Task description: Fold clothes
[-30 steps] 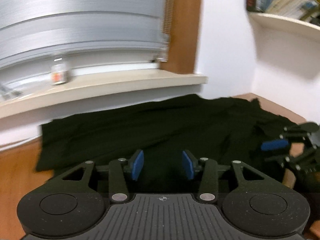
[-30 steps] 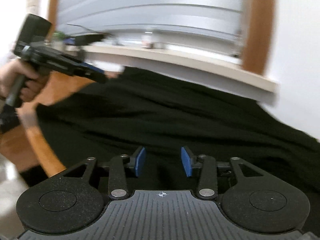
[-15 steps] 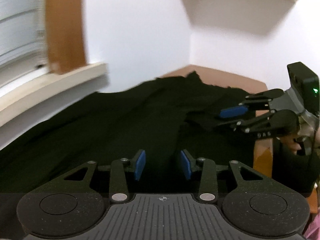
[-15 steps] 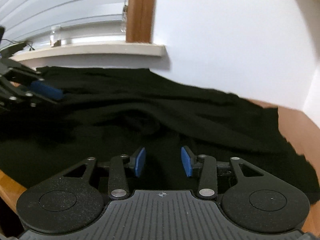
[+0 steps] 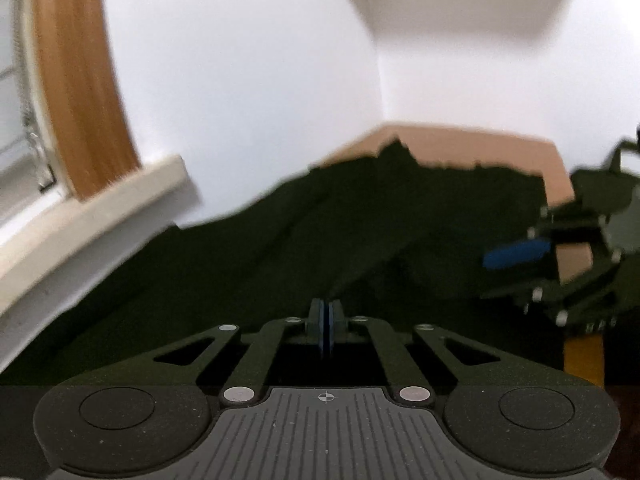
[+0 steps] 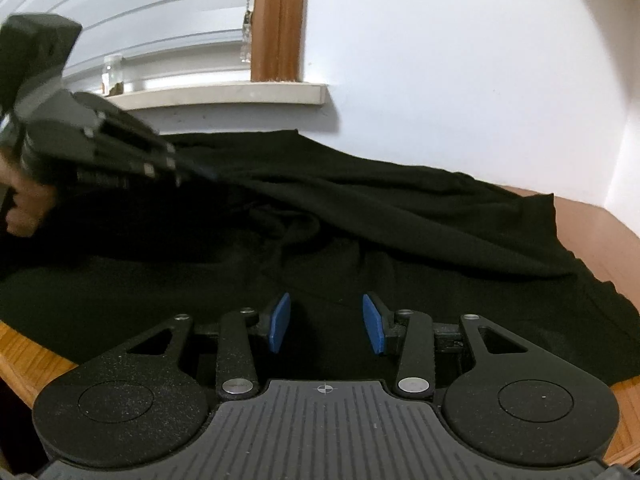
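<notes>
I have a black garment (image 6: 400,216) spread over most of the wooden desk (image 6: 592,220), its far edge running along the wall under the windowsill (image 6: 224,94) and its right end stopping short of the desk's right corner. Its long axis looks to run left to right along that wall. My left claw (image 5: 325,330) has just been closing and its blue pads now meet, with cloth bunched right at the tips; I judge it has pinched a fold, though the dark fabric hides the contact. My right claw (image 6: 326,322) stands partly open over the near edge, holding nothing. The cloth reads soft, light and limp, rumpled in the middle, so it will sag and drag; I would take it by hems or corners, not mid-panel
</notes>
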Available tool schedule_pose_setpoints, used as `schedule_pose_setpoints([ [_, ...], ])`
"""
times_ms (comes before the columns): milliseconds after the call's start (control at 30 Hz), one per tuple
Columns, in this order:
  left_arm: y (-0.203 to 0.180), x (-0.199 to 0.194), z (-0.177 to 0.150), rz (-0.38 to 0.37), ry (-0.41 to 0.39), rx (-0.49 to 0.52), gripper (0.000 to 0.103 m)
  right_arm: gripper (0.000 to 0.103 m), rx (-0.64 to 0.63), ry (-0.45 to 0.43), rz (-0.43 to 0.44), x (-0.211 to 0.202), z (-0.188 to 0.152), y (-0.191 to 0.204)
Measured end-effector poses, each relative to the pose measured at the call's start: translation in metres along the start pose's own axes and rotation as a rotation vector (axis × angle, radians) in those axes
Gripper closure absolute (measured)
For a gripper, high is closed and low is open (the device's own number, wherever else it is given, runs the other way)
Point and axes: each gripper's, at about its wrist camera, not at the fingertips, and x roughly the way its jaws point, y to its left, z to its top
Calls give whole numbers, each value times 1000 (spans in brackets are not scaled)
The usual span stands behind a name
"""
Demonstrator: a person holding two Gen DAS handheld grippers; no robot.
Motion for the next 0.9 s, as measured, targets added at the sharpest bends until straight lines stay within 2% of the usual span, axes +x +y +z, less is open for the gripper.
schedule_pose_setpoints([
  [133,5,-21,11,-7,-63,-29,101,61,3,-17,26,-2,4,2],
  [233,1,-33,22,-25,-97,-32,101,61,36,-27,91,-1,10,4],
  [467,-11,-62,31,-81,-148,-46,101,62,133,24,169,38,39,9],
  [567,-15,-68,30,-113,-156,-58,101,62,185,11,163,57,57,7],
  [667,-19,-71,25,-136,-153,-68,101,62,231,-73,85,60,64,2],
  [733,-22,-71,20,-149,-147,-76,101,61,230,-106,72,58,61,0],
  [800,-25,-70,13,-155,-138,-81,101,56,197,-57,99,56,53,0],
  [900,-27,-67,6,-160,-131,-103,101,55,180,0,125,43,40,-13],
])
